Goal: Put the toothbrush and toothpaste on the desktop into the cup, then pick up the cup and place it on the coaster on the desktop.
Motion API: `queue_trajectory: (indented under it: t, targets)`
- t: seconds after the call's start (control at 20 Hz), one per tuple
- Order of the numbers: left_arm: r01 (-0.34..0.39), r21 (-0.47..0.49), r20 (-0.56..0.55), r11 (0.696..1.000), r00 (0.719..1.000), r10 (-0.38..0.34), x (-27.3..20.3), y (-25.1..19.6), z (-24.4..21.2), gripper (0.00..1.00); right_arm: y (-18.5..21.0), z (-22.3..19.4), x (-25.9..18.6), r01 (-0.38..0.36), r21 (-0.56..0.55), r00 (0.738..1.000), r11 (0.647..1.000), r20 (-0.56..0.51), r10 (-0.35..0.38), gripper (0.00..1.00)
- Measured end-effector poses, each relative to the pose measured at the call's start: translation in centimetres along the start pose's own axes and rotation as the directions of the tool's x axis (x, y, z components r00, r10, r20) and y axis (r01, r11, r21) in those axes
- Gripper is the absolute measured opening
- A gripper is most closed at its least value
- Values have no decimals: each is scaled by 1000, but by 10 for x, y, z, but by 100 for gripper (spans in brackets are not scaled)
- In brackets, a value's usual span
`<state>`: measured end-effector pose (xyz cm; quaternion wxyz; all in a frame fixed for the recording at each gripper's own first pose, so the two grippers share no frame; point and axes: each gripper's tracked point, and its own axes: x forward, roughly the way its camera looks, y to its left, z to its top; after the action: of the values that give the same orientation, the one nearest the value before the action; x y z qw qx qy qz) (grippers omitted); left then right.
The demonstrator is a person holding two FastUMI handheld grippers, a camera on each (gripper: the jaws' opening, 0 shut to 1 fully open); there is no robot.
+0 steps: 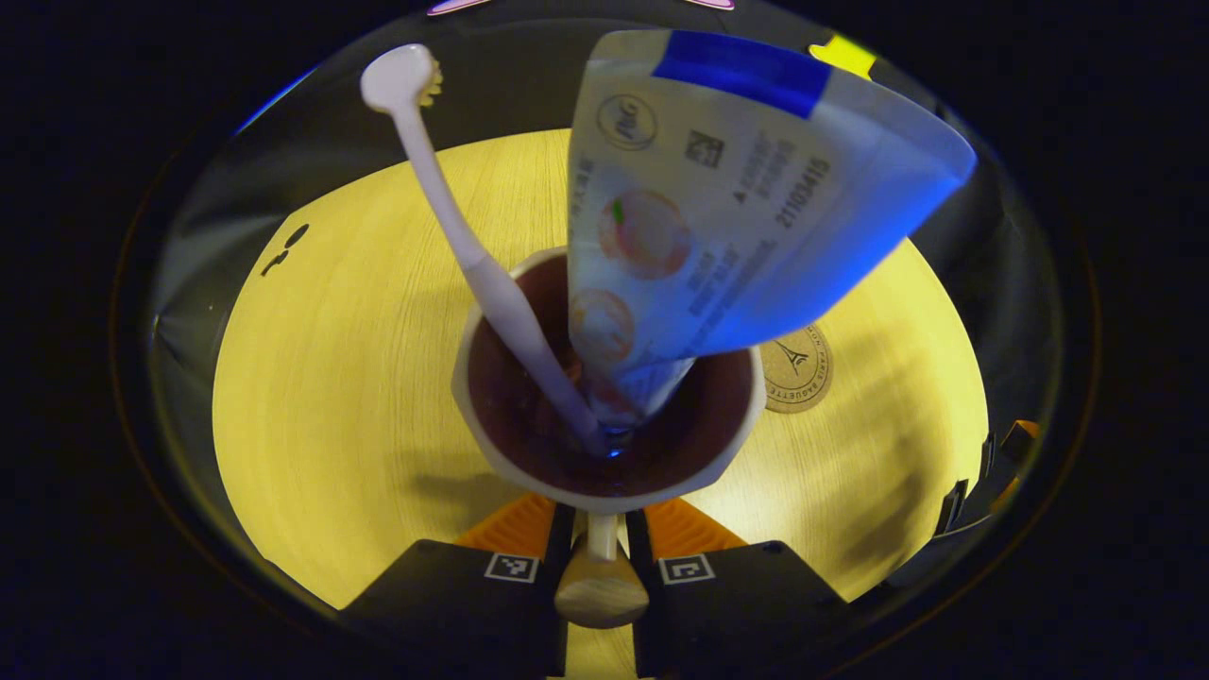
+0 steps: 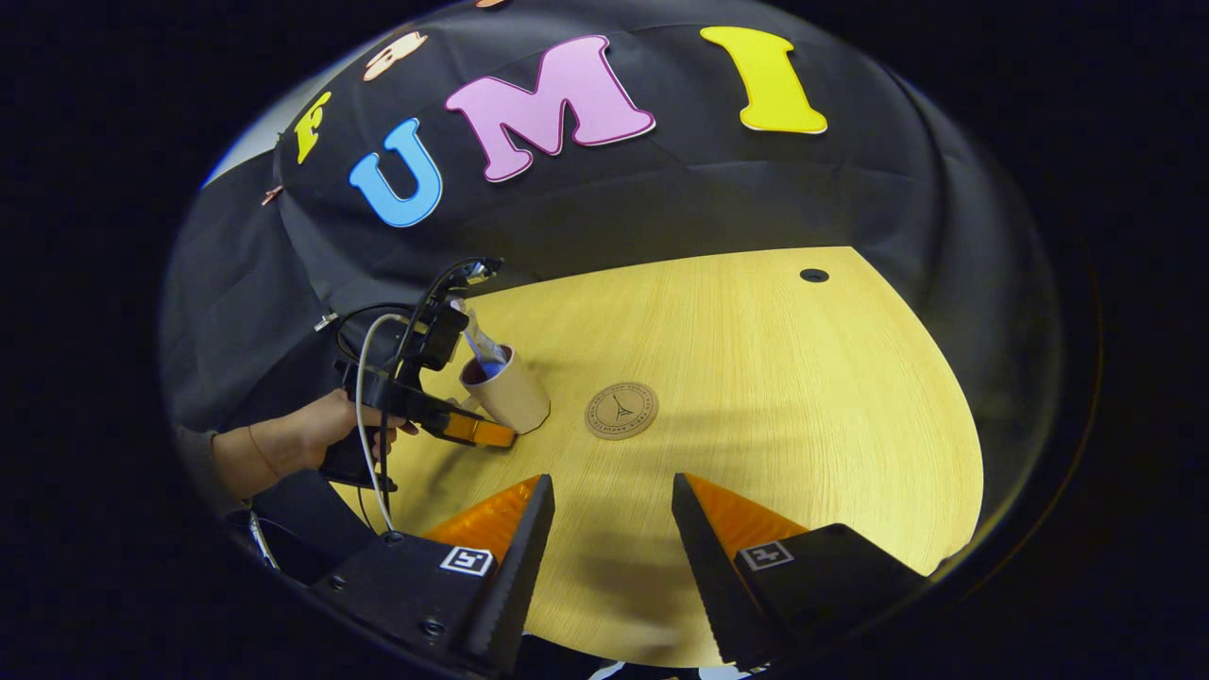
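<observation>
A cream cup [image 1: 491,444] with a dark inside sits right before my left gripper [image 1: 602,534], which is shut on the cup's handle [image 1: 601,590]. A white toothbrush [image 1: 444,189] and a white-and-blue toothpaste tube [image 1: 746,189] stand in the cup, leaning apart. The round brown coaster [image 1: 798,370] lies on the table just beyond the cup to the right. In the right gripper view the cup [image 2: 513,395] leans slightly, a short way left of the coaster [image 2: 621,411], with the left gripper [image 2: 477,433] and a hand [image 2: 302,439] behind it. My right gripper [image 2: 609,496] hovers open over the table's near edge.
The light wooden table [image 2: 803,397] has a small dark hole [image 2: 814,275] near its far edge. Black cloth backs the table. A cable [image 2: 373,406] hangs from the left gripper. The other gripper's dark body [image 1: 982,482] shows at the right edge of the left gripper view.
</observation>
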<state>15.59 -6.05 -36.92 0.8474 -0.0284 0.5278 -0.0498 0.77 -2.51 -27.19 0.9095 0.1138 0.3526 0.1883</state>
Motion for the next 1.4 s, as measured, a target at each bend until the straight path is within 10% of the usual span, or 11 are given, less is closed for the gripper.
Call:
queue_trajectory:
  t: [0.85,1.4]
  targets:
    - [114,150,16,982,993,-118,1,-107,43,32,-38,2,-22,71,66,997,995,35,-74,78]
    - [73,191,-21,979,997,-70,28,-122,38,31,-74,-2,-38,140,126,989,982,37,-146,78]
